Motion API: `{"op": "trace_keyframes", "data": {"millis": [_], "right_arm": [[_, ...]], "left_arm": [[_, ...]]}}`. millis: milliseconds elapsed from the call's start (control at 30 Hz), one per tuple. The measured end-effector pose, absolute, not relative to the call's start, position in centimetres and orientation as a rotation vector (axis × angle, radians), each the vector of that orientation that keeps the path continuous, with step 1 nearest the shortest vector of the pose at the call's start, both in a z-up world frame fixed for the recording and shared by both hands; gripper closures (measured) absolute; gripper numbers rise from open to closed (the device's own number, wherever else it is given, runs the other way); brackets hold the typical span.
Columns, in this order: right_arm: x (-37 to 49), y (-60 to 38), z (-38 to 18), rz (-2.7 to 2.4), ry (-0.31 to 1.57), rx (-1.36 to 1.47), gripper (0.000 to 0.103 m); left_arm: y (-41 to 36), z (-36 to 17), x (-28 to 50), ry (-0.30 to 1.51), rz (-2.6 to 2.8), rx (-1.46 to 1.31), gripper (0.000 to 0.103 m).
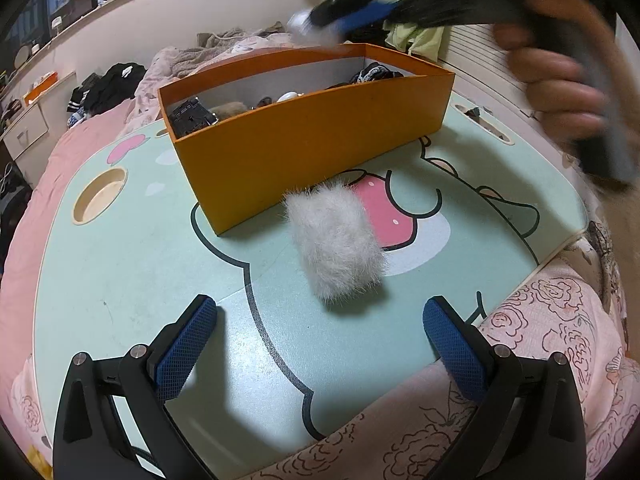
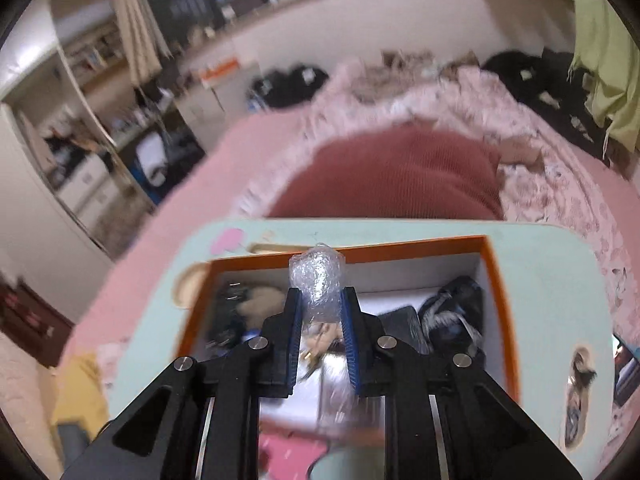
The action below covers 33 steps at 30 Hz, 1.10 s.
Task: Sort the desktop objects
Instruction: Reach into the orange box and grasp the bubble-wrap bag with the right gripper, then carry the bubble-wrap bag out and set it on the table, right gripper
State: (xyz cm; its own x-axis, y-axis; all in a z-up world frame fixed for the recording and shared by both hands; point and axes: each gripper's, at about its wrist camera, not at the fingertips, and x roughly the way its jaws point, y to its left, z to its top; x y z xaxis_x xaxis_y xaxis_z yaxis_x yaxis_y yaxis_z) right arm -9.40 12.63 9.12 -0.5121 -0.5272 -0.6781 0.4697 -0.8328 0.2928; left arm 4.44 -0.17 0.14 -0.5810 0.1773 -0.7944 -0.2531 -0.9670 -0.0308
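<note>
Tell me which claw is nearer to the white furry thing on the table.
Left. The left claw sits open just short of the furry thing, which lies ahead between its fingers. The right claw is up over the orange box, shut on a bubble wrap wad.

We're clearly in somebody's bedroom here. The lap table (image 1: 120, 280) with the cartoon print sits right on a bed with a pink sheet (image 2: 192, 184), and a flowery quilt (image 1: 560, 340) is bunched up beside the table. Past the table there's dark clothing (image 1: 108, 84) dumped on the bed, then a window ledge (image 1: 80, 8) with bottles, plus a curtain (image 2: 136, 20) and shelves (image 2: 92, 52) further off.
</note>
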Motion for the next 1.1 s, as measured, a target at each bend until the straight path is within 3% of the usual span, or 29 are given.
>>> {"op": "trace_keyframes", "data": {"millis": [167, 367, 433, 533, 600, 667, 1100], "right_arm": [[-3.0, 15.1, 9.3, -2.276, -0.081, 1.021, 0.084], [0.2, 15.4, 3.8, -2.267, 0.003, 1.116, 0.079], [0.7, 15.4, 2.0, -2.275, 0.015, 1.148, 0.045], [1.6, 15.4, 0.3, -2.378, 0.103, 1.155, 0.013], [2.9, 14.9, -0.4, -2.443, 0.245, 1.142, 0.000], [3.7, 14.7, -0.7, -2.454, 0.319, 1.104, 0.000], [3.3, 15.5, -1.0, -2.449, 0.289, 1.105, 0.000]], "left_arm": [[-0.2, 0.1, 4.4, 0.125, 2.594, -1.290, 0.000], [-0.2, 0.1, 4.5, 0.125, 2.594, -1.289, 0.000], [-0.2, 0.1, 4.5, 0.125, 2.594, -1.289, 0.000], [-0.2, 0.1, 4.4, 0.125, 2.596, -1.292, 0.000], [-0.2, 0.1, 4.4, 0.123, 2.596, -1.292, 0.000], [-0.1, 0.1, 4.5, 0.128, 2.596, -1.293, 0.000], [-0.8, 0.3, 4.6, 0.063, 2.602, -1.283, 0.000]]}}
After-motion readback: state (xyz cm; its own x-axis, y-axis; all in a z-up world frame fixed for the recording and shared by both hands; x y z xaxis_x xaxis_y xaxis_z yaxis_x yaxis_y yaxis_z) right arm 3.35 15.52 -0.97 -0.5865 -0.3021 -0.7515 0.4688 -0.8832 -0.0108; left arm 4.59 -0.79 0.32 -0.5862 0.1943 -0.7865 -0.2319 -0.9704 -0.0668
